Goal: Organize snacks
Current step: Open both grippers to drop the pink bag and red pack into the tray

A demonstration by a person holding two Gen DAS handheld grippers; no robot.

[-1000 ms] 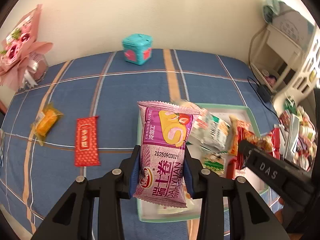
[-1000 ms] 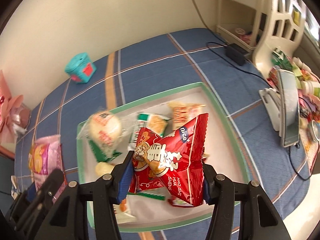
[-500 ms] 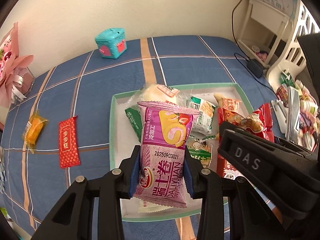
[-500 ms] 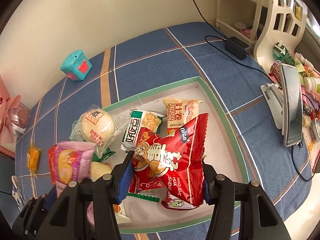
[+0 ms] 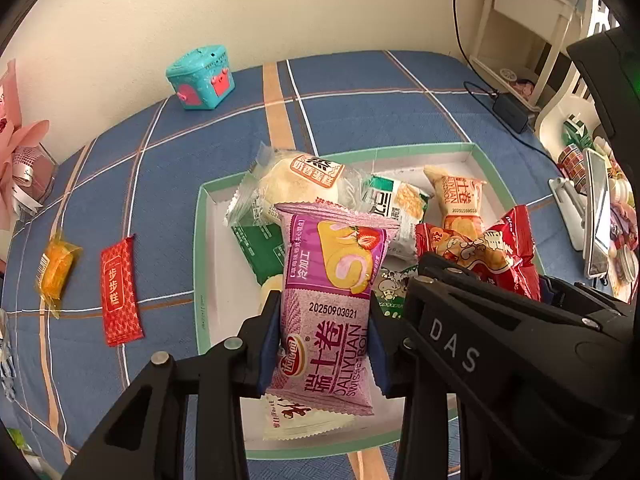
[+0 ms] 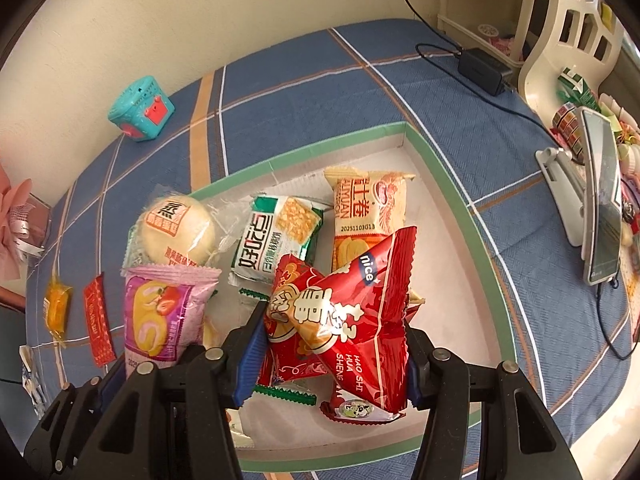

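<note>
My left gripper [image 5: 323, 336] is shut on a purple Swiss roll packet [image 5: 332, 292], held above the near left part of the green-rimmed tray [image 5: 200, 248]. My right gripper [image 6: 332, 344] is shut on a red peanut bag [image 6: 352, 320], held above the tray [image 6: 448, 184] beside the left one. The purple packet also shows in the right wrist view [image 6: 160, 312]. In the tray lie a steamed bun packet [image 6: 176, 228], a green-white cracker packet [image 6: 276, 240], an orange roll packet [image 6: 368, 208] and other snacks. A red bar [image 5: 118, 284] and an orange sweet [image 5: 56, 268] lie on the blue cloth left of the tray.
A teal toy box [image 5: 202, 76] stands near the wall. A pink bouquet [image 5: 20, 148] is at the far left. A phone on a stand [image 6: 596, 196], a charger with cable [image 6: 480, 66] and white furniture [image 6: 560, 40] are at the right.
Both grippers have moved forward and closer together over the tray, each still holding its packet. The left gripper has swung right, from the cloth side to over the tray.
</note>
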